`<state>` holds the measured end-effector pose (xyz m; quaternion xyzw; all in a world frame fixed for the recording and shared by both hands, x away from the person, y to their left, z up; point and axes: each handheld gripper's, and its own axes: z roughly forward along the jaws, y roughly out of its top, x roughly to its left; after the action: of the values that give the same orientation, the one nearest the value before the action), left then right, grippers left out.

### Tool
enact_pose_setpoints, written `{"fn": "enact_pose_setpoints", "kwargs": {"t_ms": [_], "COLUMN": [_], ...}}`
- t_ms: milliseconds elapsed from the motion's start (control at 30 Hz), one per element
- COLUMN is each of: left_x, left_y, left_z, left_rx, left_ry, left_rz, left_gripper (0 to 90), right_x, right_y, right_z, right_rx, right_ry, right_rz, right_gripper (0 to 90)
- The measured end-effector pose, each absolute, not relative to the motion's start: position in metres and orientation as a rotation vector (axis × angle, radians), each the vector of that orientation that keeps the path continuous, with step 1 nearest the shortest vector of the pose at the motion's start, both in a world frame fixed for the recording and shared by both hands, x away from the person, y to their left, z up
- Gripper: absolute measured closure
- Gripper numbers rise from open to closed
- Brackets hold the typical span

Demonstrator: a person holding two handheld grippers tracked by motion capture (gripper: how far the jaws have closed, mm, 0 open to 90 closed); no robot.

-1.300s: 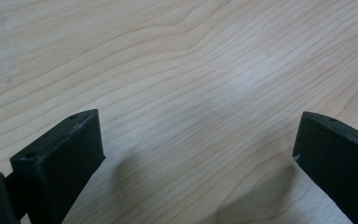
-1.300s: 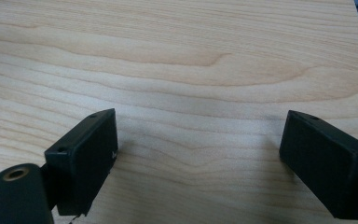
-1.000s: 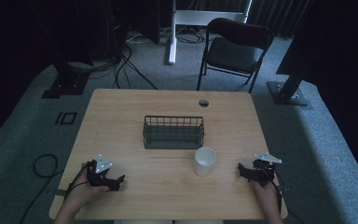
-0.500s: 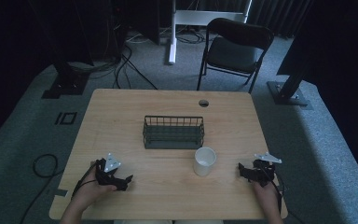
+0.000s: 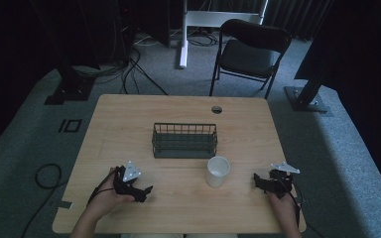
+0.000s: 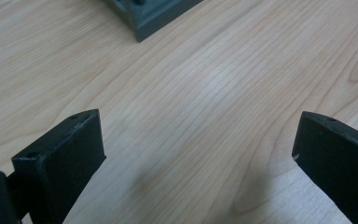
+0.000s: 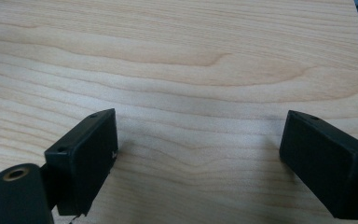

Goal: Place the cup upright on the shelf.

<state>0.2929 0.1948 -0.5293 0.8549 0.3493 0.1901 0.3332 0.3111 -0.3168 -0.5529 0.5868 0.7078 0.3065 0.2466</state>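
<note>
Standing upright near wire basket [image 5: 184, 141] — white cup [image 5: 218, 171], seemingly empty.

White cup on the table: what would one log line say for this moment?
left gripper: open, empty | right gripper: open, empty | white cup: upright, untouched, between grippers | wire basket: behind cup

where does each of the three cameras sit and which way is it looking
High view: above the person's side, facing forward and down on the wooden table, wire basket, white cup; forearms, left gripper and right gripper show.
Left gripper view: rides the left gripper, facing bare tabletop and a basket corner; its black jaws stand apart.
Right gripper view: rides the right gripper, facing tabletop; jaws apart.
Shared: the basket, in the high and left gripper views.
</note>
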Motion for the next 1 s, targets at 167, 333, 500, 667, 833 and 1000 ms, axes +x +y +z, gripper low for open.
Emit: {"fn": "enact_pose_setpoints", "kwargs": {"t_ms": [167, 333, 500, 667, 833, 1000], "left_x": [0.294, 0.293, 0.294, 0.296, 0.297, 0.298], "left_y": [0.186, 0.176, 0.167, 0.154, 0.146, 0.135], "left_z": [-0.528, -0.525, -0.522, -0.518, -0.517, -0.514], "left_rx": [2.232, 2.247, 2.231, 2.215, 2.22, 2.227], "left_ry": [0.88, 0.831, 0.81, 0.78, 0.755, 0.724], "left_rz": [0.493, 0.48, 0.471, 0.45, 0.451, 0.452], "left_gripper": [2.4, 2.4, 2.4, 2.4, 2.4, 5.5], "right_x": [0.311, 0.311, 0.311, 0.311, 0.311, 0.311], "right_y": [-0.317, -0.317, -0.317, -0.317, -0.317, -0.317], "right_z": [-0.553, -0.553, -0.553, -0.553, -0.553, -0.553], "right_rx": [1.6, 1.602, 1.602, 1.602, 1.602, 1.602], "right_ry": [1.93, 1.93, 1.93, 1.93, 1.93, 1.93], "right_rz": [0.836, 0.836, 0.836, 0.836, 0.836, 0.836], "right_gripper": [10.8, 10.8, 10.8, 10.8, 10.8, 10.8]}}
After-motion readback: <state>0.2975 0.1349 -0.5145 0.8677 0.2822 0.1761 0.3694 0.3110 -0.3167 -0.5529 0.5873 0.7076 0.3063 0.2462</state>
